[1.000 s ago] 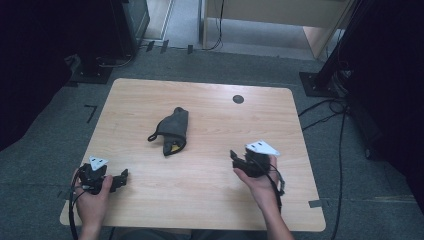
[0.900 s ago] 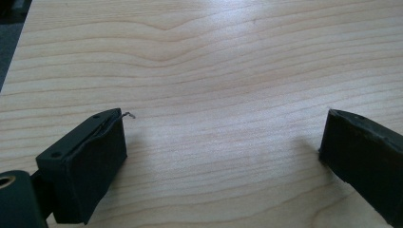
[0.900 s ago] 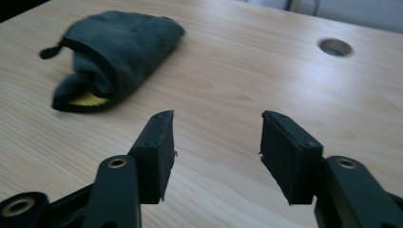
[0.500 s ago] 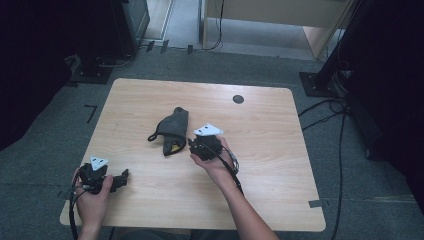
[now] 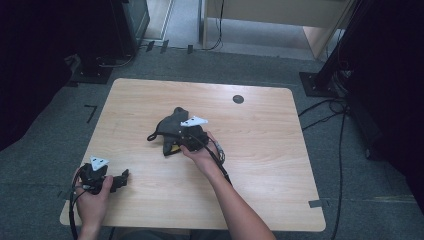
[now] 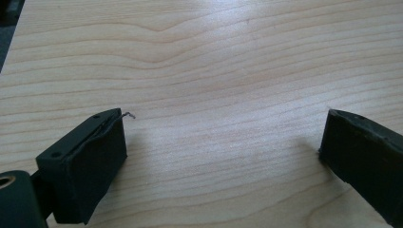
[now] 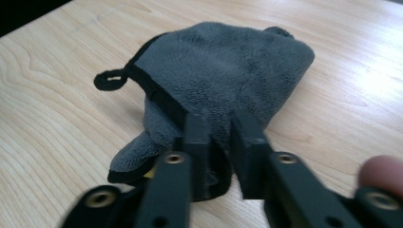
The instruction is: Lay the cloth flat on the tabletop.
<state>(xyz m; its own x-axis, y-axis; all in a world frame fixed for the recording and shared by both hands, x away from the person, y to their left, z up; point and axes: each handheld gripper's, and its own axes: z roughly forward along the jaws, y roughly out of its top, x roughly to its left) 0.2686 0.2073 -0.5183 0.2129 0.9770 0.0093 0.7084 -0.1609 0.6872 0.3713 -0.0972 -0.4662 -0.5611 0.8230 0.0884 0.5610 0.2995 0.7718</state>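
The table [image 5: 260,165] is the biggest thing, a light wooden top with the floor [image 5: 350,65] all round it; a small dark disc [image 5: 238,99] sits in the wood, well past the right jaws and off to the side; the cloth [image 7: 223,71] comes next, a grey fuzzy bundle with a black edge, lying crumpled on the wood right at the tips of the right jaws; in the high view the cloth [image 5: 170,125] is near the middle of the top, and the right gripper [image 5: 187,139] sits on its near side with a hand round it; a little black loop [image 7: 108,79] sticks out from the cloth, ahead of the right jaws and off to their left; a bit of yellow peeks from under the cloth, just left of those jaws; in the right gripper view the right gripper [image 7: 219,137] has just been closing, and now its jaws stand close together with a fold of the cloth pinched between them; the left gripper [image 5: 114,181] rests near the front edge, well apart from the cloth; in its own view the left gripper [image 6: 223,147] has jaws spread wide, with bare wood between them; a tiny curl of thread hangs at the tip of its left jaw.
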